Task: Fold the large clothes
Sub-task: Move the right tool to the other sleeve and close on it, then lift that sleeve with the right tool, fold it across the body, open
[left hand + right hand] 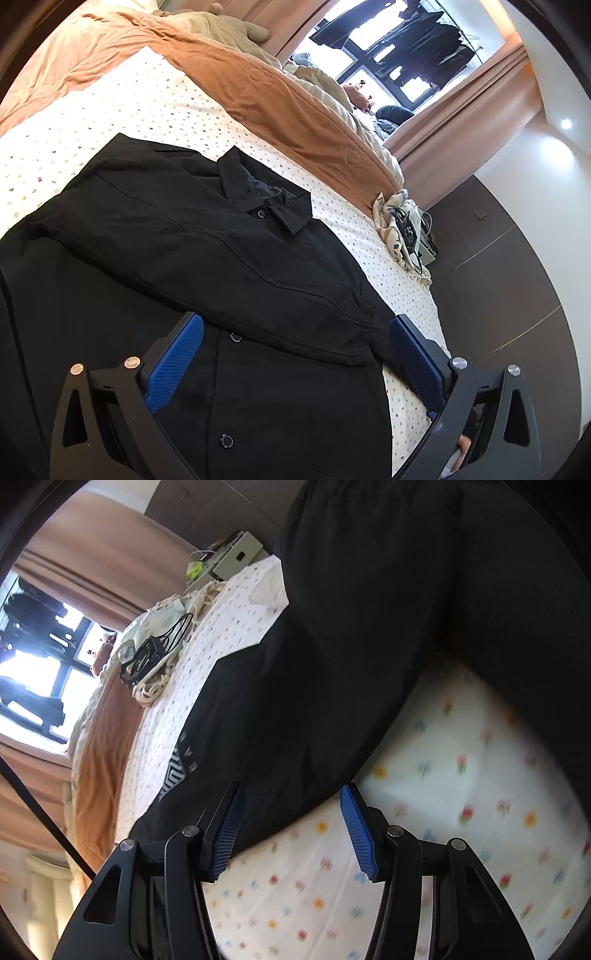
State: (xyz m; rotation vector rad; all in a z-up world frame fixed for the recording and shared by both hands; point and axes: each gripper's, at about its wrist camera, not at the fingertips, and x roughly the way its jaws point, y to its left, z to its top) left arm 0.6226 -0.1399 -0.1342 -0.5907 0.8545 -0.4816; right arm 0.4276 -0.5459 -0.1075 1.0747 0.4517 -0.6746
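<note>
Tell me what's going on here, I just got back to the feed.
A person is folding a black shirt on a bed with a flower-print sheet, a hand-held gripper in each hand. One sleeve already lies across the buttoned front. The left hand-held gripper is open above that sleeve. The right hand-held gripper is open at the shirt's edge, fabric between its fingers but not clamped.

Shirt (pixel 207 258): matt black woven cloth, lightly creased, glossy buttons. Sheet (pixel 461 794): smooth flower-print cotton. Quilt (pixel 280 110): rumpled orange cloth. Pads (pixel 177 362): blue ribbed rubber or plastic on matt black plastic, bright metal pins
</note>
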